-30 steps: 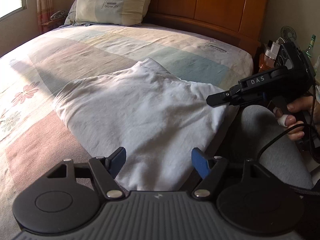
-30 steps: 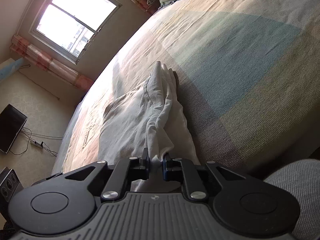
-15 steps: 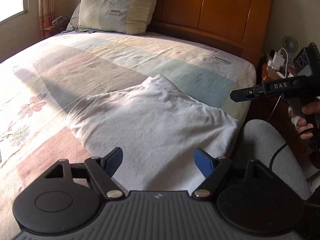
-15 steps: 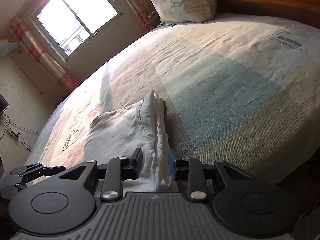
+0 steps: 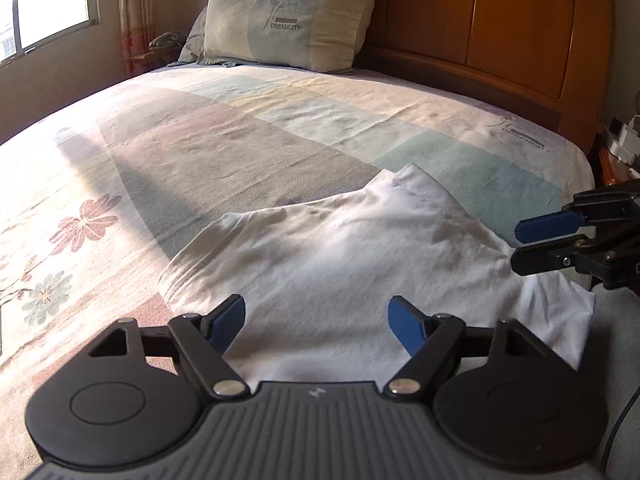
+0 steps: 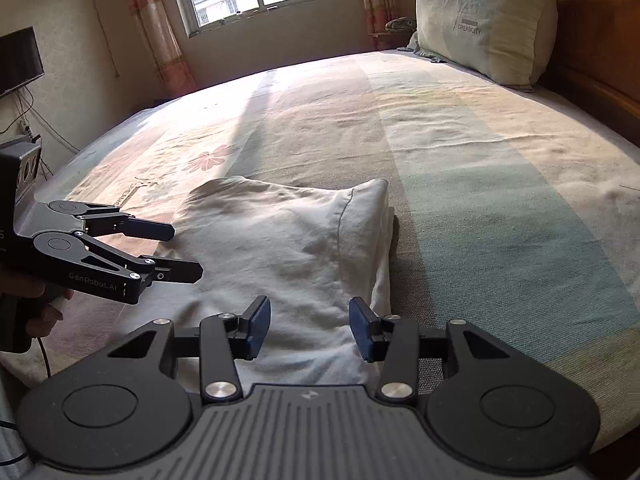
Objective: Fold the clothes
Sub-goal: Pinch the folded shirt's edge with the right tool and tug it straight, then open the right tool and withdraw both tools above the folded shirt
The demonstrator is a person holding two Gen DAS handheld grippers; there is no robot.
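Two grippers hover with tongs apart, holding nothing: my left gripper (image 5: 316, 326) and right gripper (image 6: 308, 328); beyond, the white garment (image 5: 340, 264) lies layered on the bed (image 5: 240, 140); I'd pinch edges squarely before any further fold.

bed (image 5: 248, 152): pastel patchwork sheet | folded white garment (image 5: 340, 264): flat, just ahead of left hand-held gripper (image 5: 316, 322) | pillow (image 5: 288, 20): far end, against headboard (image 5: 500, 24)

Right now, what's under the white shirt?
The shirt lies folded on the bedspread, near the bed's edge. Its own lower layers peek out along one side. Anything tucked inside the fold stays hidden.
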